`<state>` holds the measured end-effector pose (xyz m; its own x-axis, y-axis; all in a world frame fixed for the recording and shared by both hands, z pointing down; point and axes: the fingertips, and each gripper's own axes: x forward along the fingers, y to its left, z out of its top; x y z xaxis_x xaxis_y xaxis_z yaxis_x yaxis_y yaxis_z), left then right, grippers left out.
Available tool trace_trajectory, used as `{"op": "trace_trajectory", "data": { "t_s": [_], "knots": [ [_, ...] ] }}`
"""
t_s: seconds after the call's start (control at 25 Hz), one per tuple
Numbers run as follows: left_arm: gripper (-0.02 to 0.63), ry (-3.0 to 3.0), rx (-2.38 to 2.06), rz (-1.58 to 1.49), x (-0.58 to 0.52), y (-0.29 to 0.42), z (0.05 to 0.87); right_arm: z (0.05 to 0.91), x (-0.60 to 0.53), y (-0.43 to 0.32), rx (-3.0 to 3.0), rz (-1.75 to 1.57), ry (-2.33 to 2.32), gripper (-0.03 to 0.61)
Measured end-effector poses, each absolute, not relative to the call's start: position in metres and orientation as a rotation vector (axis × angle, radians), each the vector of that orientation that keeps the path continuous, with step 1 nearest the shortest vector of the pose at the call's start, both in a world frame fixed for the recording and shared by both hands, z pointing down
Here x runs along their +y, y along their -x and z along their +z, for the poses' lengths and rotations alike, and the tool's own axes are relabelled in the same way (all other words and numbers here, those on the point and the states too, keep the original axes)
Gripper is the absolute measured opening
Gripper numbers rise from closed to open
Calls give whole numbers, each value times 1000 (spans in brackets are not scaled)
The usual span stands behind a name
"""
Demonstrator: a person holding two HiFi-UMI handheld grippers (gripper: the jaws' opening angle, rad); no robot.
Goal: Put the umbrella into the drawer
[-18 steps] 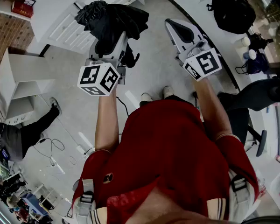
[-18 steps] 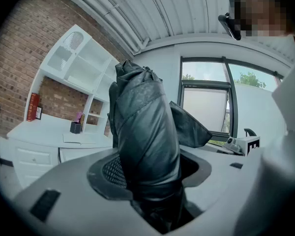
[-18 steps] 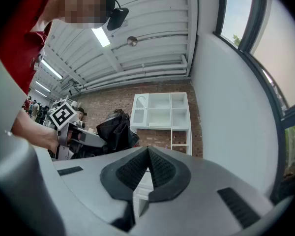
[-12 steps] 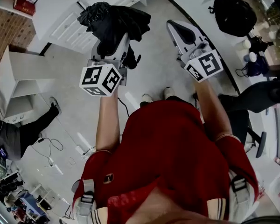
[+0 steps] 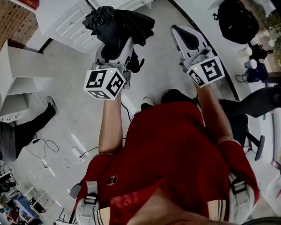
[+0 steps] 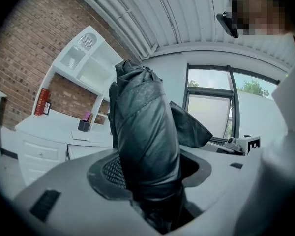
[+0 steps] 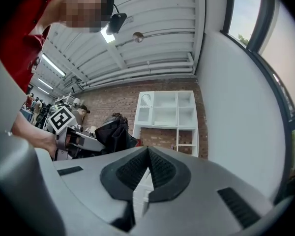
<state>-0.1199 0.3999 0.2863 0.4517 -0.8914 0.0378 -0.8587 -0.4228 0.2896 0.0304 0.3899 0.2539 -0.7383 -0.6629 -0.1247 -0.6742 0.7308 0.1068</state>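
We are carrying the umbrella (image 5: 116,25) to the white cabinet (image 5: 68,20)
We are clamping the folded black umbrella in the left gripper (image 5: 113,49), just short of the cabinet. Its long axis is lying level along the jaws, far end toward the cabinet. The right gripper (image 5: 184,34), closed and empty, is likely needed next to open a drawer.

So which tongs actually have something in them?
The left tongs: they're closed on the black folded umbrella. The right tongs are shut with nothing between the jaws.
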Motion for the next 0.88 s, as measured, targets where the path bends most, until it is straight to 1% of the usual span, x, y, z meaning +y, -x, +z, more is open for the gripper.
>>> {"op": "trace_trajectory", "data": {
  "t_s": [0.2,0.44,0.88],
  "knots": [
    [250,-2422,-1509,-182,385,137,291,257,372,-16,2864,210,1100,-2],
    [250,-2422,-1527,-146,336,145,294,262,320,-10,2845,199,1081,-2],
    [250,-2395,-1568,-26,160,130,305,260,142,-29,2824,203,1041,-2]
  ]
}}
